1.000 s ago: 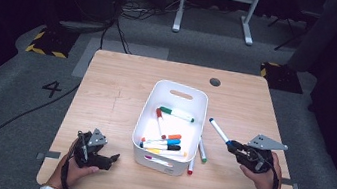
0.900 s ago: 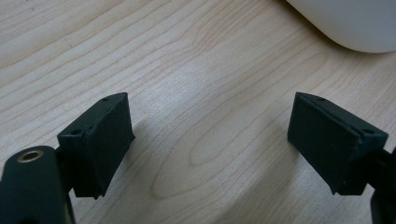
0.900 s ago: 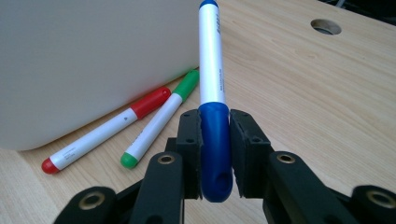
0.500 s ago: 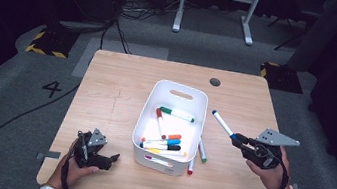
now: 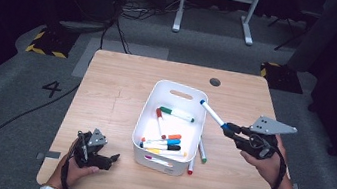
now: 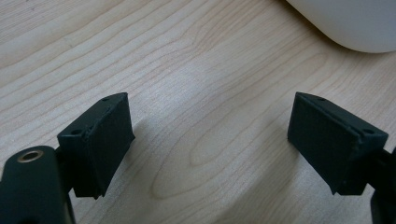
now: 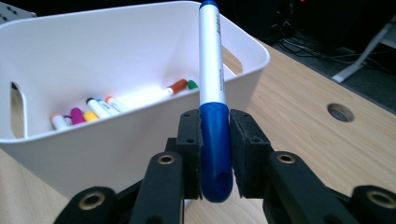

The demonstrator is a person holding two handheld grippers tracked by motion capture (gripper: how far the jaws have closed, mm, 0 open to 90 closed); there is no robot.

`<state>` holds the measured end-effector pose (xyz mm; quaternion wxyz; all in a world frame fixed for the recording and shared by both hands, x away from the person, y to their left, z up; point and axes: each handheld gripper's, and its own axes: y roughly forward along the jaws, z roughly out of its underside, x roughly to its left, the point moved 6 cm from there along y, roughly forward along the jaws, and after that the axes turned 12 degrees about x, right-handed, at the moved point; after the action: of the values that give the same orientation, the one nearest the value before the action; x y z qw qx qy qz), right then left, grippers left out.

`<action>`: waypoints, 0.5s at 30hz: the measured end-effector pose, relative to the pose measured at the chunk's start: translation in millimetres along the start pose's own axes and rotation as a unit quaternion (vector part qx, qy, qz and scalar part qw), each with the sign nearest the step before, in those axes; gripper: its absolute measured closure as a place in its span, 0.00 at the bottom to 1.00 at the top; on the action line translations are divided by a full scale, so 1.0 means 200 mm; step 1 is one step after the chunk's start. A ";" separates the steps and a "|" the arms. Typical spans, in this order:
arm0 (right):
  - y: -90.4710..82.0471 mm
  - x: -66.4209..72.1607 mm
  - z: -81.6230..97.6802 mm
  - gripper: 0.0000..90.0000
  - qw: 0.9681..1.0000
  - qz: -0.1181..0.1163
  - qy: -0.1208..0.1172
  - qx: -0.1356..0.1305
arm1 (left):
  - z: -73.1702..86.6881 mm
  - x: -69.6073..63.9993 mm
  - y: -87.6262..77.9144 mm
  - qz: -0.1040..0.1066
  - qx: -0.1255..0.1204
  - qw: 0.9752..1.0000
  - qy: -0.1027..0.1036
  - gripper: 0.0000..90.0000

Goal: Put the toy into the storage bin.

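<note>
My right gripper (image 5: 230,129) (image 7: 215,135) is shut on the blue cap end of a white marker with a blue cap (image 5: 211,113) (image 7: 211,70). It holds the marker raised above the table, its far tip reaching over the right rim of the white bin (image 5: 145,116) (image 7: 140,121). Several coloured markers (image 5: 161,144) (image 7: 98,109) lie inside the bin. My left gripper (image 5: 105,158) (image 6: 210,140) rests low at the front left of the wooden table (image 5: 110,96), jaws open over bare wood, the bin's corner (image 6: 345,23) just beyond it.
Two loose markers (image 5: 201,151) lie on the table beside the bin's right wall. A round cable hole (image 5: 215,82) (image 7: 340,112) sits near the table's far edge. A white metal stand (image 5: 215,5) and cables occupy the dark floor behind.
The right gripper has risen with the blue-capped marker and shifted toward the bin, so the marker's tip now reaches over the bin's right rim. The left gripper has stayed put.
</note>
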<state>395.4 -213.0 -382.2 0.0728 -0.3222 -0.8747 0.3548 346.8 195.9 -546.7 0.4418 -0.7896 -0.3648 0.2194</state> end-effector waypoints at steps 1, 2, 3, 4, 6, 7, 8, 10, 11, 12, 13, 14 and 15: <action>0.01 0.01 -0.02 0.83 1.000 -0.005 0.000 0.001 | 0.00 0.00 0.00 0.000 0.000 1.000 0.000 0.16; 0.01 0.02 -0.04 0.83 1.000 -0.009 -0.005 0.002 | 0.00 0.00 0.00 0.000 0.000 1.000 0.000 0.16; 0.01 0.02 -0.04 0.83 1.000 -0.009 -0.005 0.002 | 0.00 0.00 0.00 0.000 0.000 1.000 0.000 0.16; 0.02 0.03 -0.06 0.83 1.000 -0.012 -0.010 0.004 | 0.00 0.00 0.00 0.000 0.000 1.000 0.000 0.16; 0.05 0.07 -0.11 0.83 0.999 -0.020 -0.022 0.014 | 0.00 0.00 0.00 0.000 0.000 1.000 0.000 0.16; 0.06 0.09 -0.13 0.83 0.999 -0.026 -0.022 0.016 | 0.00 0.00 0.00 0.000 0.000 1.000 0.000 0.16; 0.07 0.10 -0.15 0.83 0.999 -0.032 -0.028 0.019 | 0.00 0.00 0.00 0.000 0.000 1.000 0.000 0.16; 0.11 0.15 -0.20 0.83 0.998 -0.046 -0.043 0.028 | 0.00 0.00 0.00 0.000 0.000 1.000 0.000 0.16; 0.11 0.15 -0.20 0.83 0.998 -0.046 -0.043 0.028 | 0.00 0.00 0.00 0.000 0.000 1.000 0.000 0.16; 0.13 0.17 -0.21 0.83 0.997 -0.050 -0.049 0.032 | 0.00 0.00 0.00 0.000 0.000 1.000 0.000 0.16; 0.15 0.18 -0.22 0.83 0.996 -0.055 -0.052 0.036 | 0.00 0.00 0.00 0.000 0.000 1.000 0.000 0.16; 0.18 0.21 -0.23 0.83 0.995 -0.060 -0.062 0.046 | 0.00 0.00 0.00 0.000 0.000 1.000 0.000 0.16; 0.20 0.22 -0.24 0.83 0.994 -0.062 -0.069 0.051 | 0.00 0.00 0.00 0.000 0.000 1.000 0.000 0.16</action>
<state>397.9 -136.6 -377.9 0.0503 -0.2384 -0.8767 0.4147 346.8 195.9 -546.7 0.4418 -0.7897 -0.3647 0.2194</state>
